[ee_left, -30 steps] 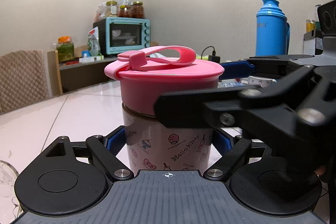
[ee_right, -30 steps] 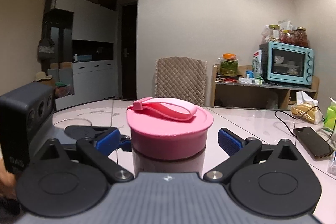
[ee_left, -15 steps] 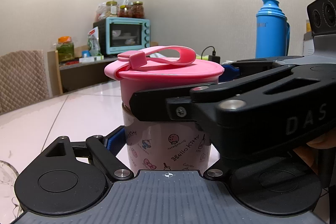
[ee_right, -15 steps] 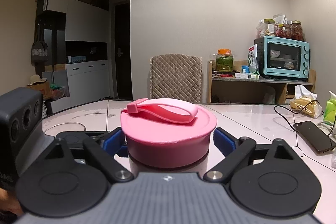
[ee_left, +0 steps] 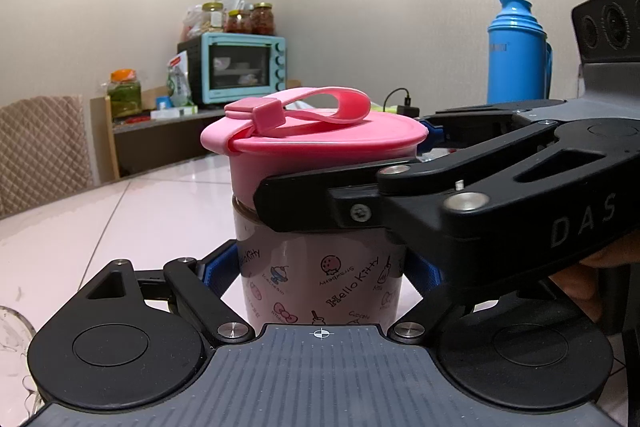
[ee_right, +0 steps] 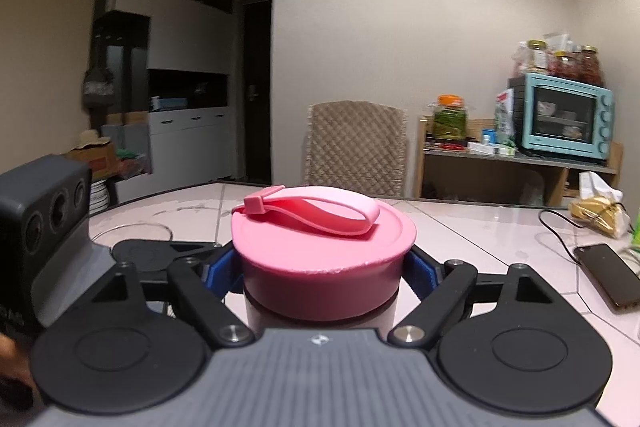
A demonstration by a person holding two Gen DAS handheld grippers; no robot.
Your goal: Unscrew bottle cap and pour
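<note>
Pink tiles cover the table (ee_right: pixel 500 227), where a phone (ee_right: pixel 608 275) lies at my right and a blue thermos (ee_left: pixel 518 51) stands behind. My left tongs (ee_left: pixel 320 267) hold the printed bottle (ee_left: pixel 320 275) on its body. My right tongs (ee_right: pixel 324 267) have just closed on its pink cap (ee_right: pixel 324 251), level, crossing the left view.

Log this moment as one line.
left gripper: shut on bottle | right gripper: just closed on pink cap | cap on, unscrewing next

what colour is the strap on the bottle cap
Pink, like the cap itself; the strap shows best in the right wrist view.
</note>
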